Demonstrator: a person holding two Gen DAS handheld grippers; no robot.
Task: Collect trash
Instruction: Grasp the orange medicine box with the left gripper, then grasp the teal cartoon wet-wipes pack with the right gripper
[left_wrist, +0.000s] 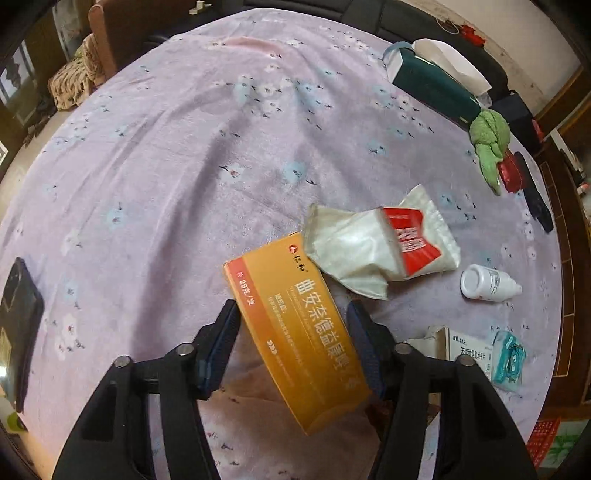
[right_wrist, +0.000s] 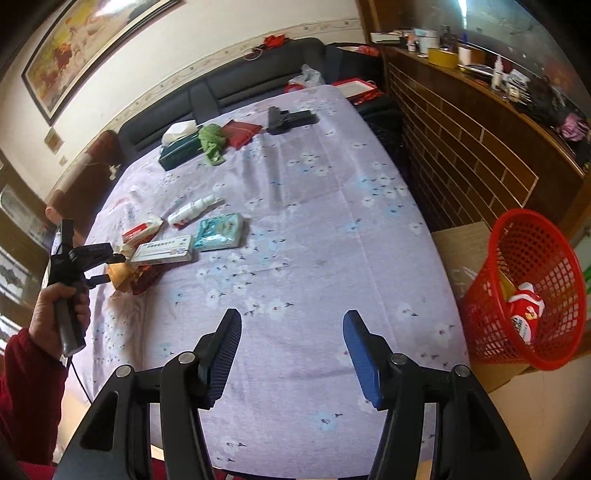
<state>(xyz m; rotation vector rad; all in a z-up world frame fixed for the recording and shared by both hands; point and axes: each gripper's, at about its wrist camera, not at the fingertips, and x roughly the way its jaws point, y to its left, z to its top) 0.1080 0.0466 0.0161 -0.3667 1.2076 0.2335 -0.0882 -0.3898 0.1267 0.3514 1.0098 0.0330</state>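
**Orange box between my left tongs, basket waiting off to the right**

Orange is filling the middle of my left view: a long orange box (left_wrist: 295, 332) is lying slantwise between the two fingers of my left tongs (left_wrist: 293, 306). I am holding them about half open, one finger along each long side of the box. The left pad is looking as if it meets the box edge near its tip, but I cannot tell whether either pad is really pressing. The box is sitting near the edge of the bed (left_wrist: 184, 166), which is wearing a lilac flowered sheet.

Just beyond the box, a crumpled white wrapper (left_wrist: 380, 247) with a red label is touching its far corner. A small white bottle (left_wrist: 487, 284) is lying beside the wrapper, and a white carton (left_wrist: 465, 347) and a teal packet (left_wrist: 509, 360) are resting closer to me, on the right.

My right tongs (right_wrist: 291, 321) are hanging over a bare stretch of sheet, standing about half open and gripping nothing. From there I am seeing my left hand (right_wrist: 62, 314) at the far left. A red mesh basket (right_wrist: 524, 291) is standing off the bed to the right, with a red and white packet (right_wrist: 526, 310) inside it.
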